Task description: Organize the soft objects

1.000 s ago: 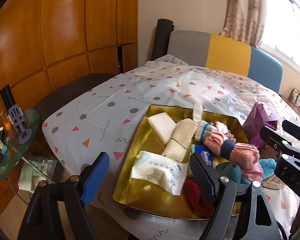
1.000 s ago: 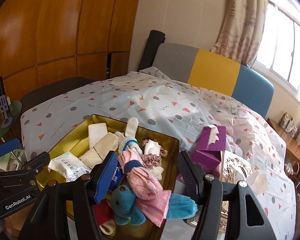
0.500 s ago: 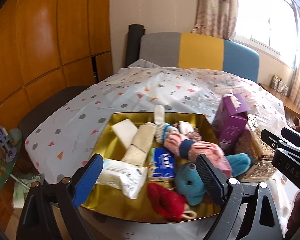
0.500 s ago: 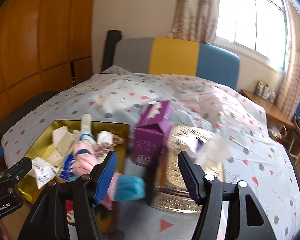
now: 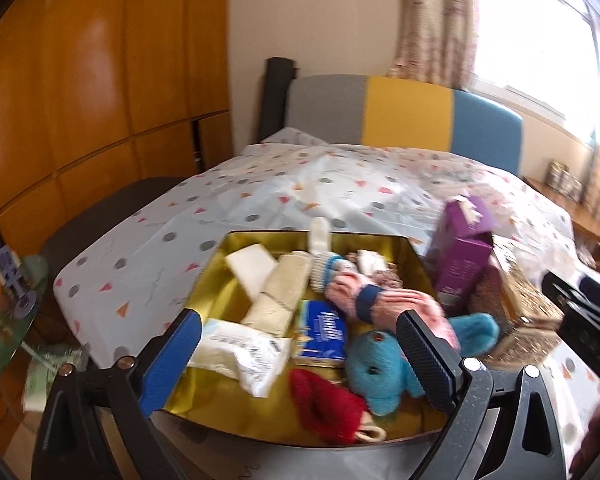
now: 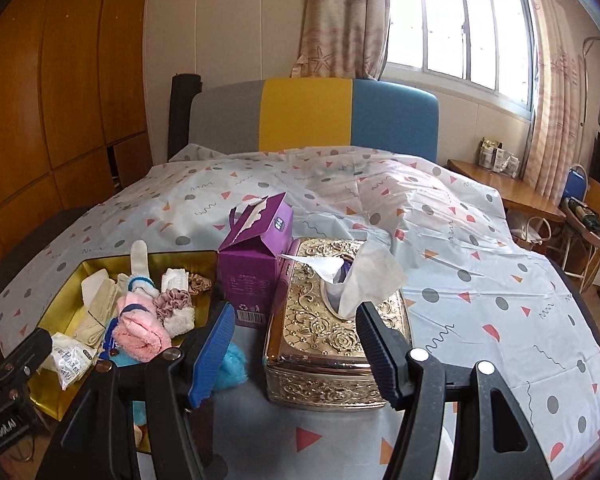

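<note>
Patterned tablecloth (image 6: 480, 280); "GenRobot.AI" on left tongs (image 5: 296, 360), both tongs empty.

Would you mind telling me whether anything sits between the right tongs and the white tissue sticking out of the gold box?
Nothing visible does. The right tongs are open above the gold tissue box, and the tissue rises just ahead of them.

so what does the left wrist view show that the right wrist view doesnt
Only the left wrist view shows the red knit item and the blue tissue pack clearly in the gold tray. Only the right wrist view shows the ornate gold tissue box whole, with its tissue. Both show the tray, the purple carton, the pink sock and both open grippers.
</note>
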### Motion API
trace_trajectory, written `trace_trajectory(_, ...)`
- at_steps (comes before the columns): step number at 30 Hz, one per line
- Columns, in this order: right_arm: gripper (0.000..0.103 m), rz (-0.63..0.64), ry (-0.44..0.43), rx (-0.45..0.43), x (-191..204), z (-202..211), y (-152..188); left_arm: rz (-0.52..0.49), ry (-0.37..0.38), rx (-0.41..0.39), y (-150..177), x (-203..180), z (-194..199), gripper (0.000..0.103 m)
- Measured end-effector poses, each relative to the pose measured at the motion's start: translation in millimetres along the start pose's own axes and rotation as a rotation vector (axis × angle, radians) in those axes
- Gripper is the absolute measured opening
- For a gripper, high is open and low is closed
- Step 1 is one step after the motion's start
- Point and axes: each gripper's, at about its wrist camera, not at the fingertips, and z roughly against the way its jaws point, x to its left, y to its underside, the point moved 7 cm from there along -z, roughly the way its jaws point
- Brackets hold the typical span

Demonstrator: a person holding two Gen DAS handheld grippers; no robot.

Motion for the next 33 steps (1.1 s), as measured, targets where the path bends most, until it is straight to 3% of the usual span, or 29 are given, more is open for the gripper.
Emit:
trace_trajectory(8,0.064,0.016,0.001,-0.005,11,3,4,0.038,-0.013,-0.007,-2,19,0,0.100)
trace_trajectory(33,0.064,0.030,-0.014,0.013,20,-1,11,0.002,0.016,0.006,4,11,4,0.102)
